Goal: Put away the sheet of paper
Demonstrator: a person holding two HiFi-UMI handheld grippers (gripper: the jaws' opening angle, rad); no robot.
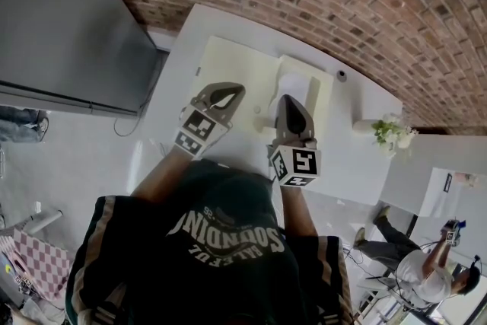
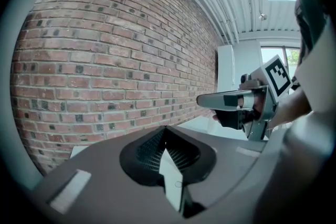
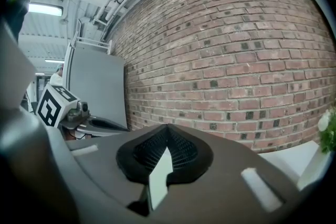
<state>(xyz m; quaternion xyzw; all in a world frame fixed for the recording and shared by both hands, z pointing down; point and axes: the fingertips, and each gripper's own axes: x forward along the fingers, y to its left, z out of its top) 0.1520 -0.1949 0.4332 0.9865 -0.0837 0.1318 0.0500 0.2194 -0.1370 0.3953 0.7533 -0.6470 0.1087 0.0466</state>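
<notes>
A white sheet of paper (image 1: 298, 81) lies on a pale yellow folder (image 1: 323, 99), which rests on a larger cream mat (image 1: 228, 65) on the white table (image 1: 190, 34). My left gripper (image 1: 234, 90) hovers over the mat, left of the sheet, its jaws shut tip to tip with nothing visible between them (image 2: 165, 128). My right gripper (image 1: 284, 99) hangs over the near edge of the sheet, also shut and empty (image 3: 168, 127). Both point towards the brick wall. Each gripper shows in the other's view: the right gripper (image 2: 236, 99), the left gripper (image 3: 68, 113).
A small dark round object (image 1: 342, 75) sits at the table's back. A white vase with flowers (image 1: 389, 130) stands at the right end. A grey cabinet (image 1: 68, 19) stands left of the table. A person (image 1: 426, 270) sits far off to the lower right.
</notes>
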